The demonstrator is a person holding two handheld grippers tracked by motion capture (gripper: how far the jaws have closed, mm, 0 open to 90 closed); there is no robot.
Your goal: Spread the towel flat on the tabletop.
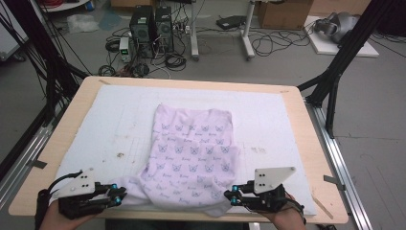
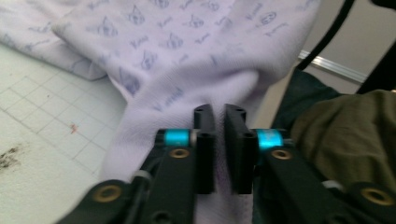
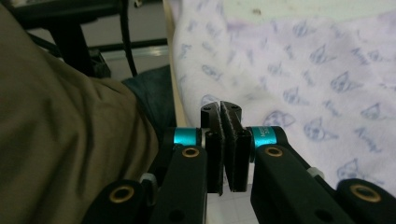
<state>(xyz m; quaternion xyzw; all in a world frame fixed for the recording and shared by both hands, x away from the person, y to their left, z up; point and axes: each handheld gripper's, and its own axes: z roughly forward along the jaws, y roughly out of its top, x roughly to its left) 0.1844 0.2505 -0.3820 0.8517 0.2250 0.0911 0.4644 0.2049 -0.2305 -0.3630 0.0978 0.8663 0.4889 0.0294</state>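
I see the lilac printed garment (image 1: 194,153) lying mid-worktop (image 1: 311,158) on the white gridded mat (image 1: 110,124). Left claw (image 1: 118,191) pinches its near-left corner; right claw (image 1: 232,195) is pressed together on its near-right hem. My olive sleeve (image 3: 56,140) crowds the right gripper view.

The pale lilac cotton garment (image 2: 187,51) carries small printed cat faces with a short cursive word under each. The word is too blurred to read. The turquoise ring on the right gripper (image 3: 221,108) bears tiny print, also unreadable.
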